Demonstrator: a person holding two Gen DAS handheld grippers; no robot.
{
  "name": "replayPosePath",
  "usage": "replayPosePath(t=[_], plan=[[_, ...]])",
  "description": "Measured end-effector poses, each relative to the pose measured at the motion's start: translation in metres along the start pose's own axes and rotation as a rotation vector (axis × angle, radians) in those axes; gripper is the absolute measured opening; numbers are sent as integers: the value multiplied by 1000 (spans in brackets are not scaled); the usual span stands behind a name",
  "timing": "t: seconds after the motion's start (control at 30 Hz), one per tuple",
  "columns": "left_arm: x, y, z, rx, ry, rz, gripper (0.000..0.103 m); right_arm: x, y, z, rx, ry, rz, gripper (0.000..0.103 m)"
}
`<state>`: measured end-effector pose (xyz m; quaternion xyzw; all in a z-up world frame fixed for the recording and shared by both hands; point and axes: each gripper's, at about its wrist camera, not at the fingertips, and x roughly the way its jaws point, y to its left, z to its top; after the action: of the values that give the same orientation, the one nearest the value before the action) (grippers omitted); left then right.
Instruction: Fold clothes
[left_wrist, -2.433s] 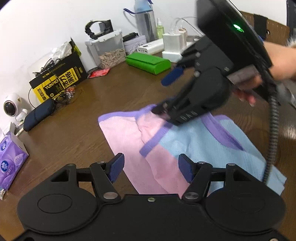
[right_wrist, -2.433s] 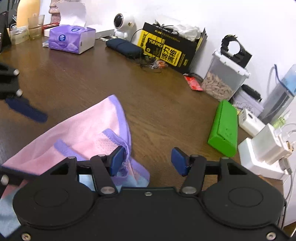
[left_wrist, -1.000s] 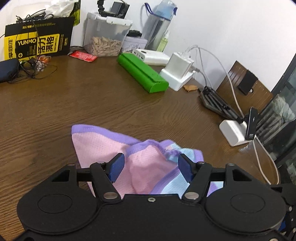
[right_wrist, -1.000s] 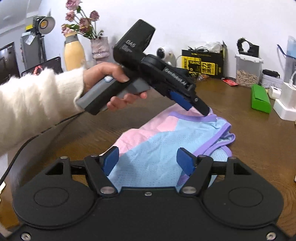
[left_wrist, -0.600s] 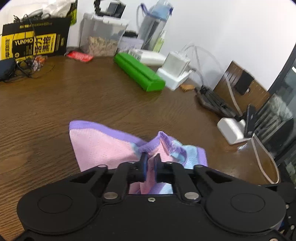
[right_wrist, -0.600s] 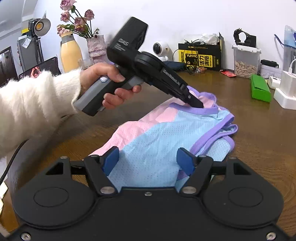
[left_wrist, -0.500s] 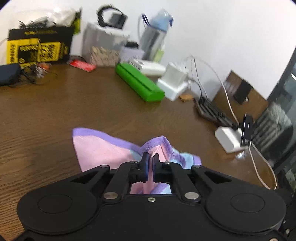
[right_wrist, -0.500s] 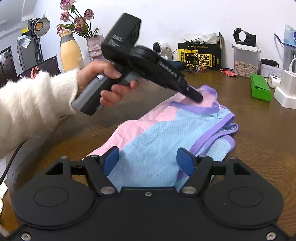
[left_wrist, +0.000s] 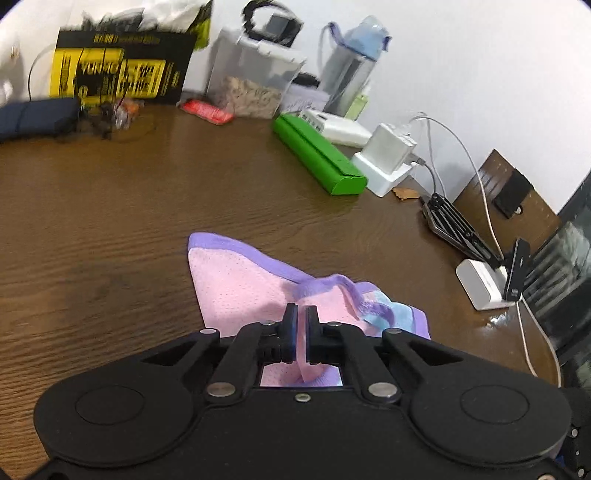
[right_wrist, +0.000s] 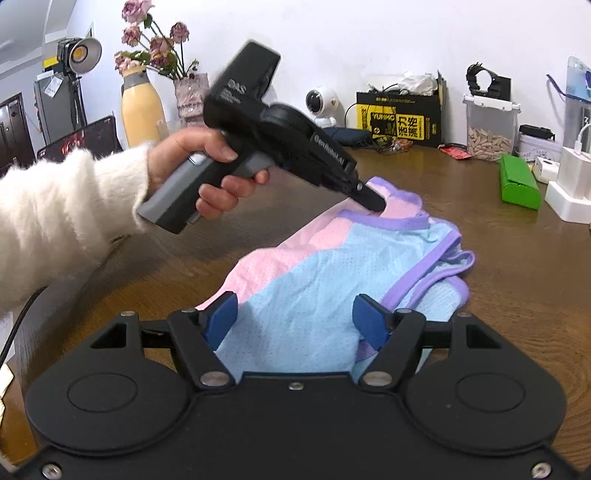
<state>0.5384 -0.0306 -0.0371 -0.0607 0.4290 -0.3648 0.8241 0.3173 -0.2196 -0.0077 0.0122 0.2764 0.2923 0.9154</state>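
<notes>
Left gripper (left_wrist: 300, 325) pinched on top (right_wrist: 332, 273) near collar; right gripper (right_wrist: 295, 319) wide, hovering over hem. Risk: thin mesh slipping out mid-fold, layers bunching.

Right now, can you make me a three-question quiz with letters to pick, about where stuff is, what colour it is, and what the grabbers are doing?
1. The green case lies:
A. on the garment
B. on the table, apart from the garment
C. on the floor

2. The garment's trim is:
A. purple
B. red
C. black

3. The left hand-held gripper is:
A. wide open
B. shut on the garment
C. holding the bottle

Answers: 1 B, bare wood lies between them; 2 A, purple bands edge it; 3 B, pink fabric sits between its closed fingers.
</notes>
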Motion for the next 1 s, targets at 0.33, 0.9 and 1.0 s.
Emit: replayPosePath(t=[0.33, 0.9, 1.0], plan=[[5, 5, 10, -5, 26, -81, 48, 34, -117, 41, 300, 24, -53, 76], [17, -5, 2, 50, 7, -109, 10, 73, -140, 43, 375, 119, 23, 8], [9, -9, 0, 60, -22, -102, 8, 68, -136, 46, 351, 90, 27, 8]])
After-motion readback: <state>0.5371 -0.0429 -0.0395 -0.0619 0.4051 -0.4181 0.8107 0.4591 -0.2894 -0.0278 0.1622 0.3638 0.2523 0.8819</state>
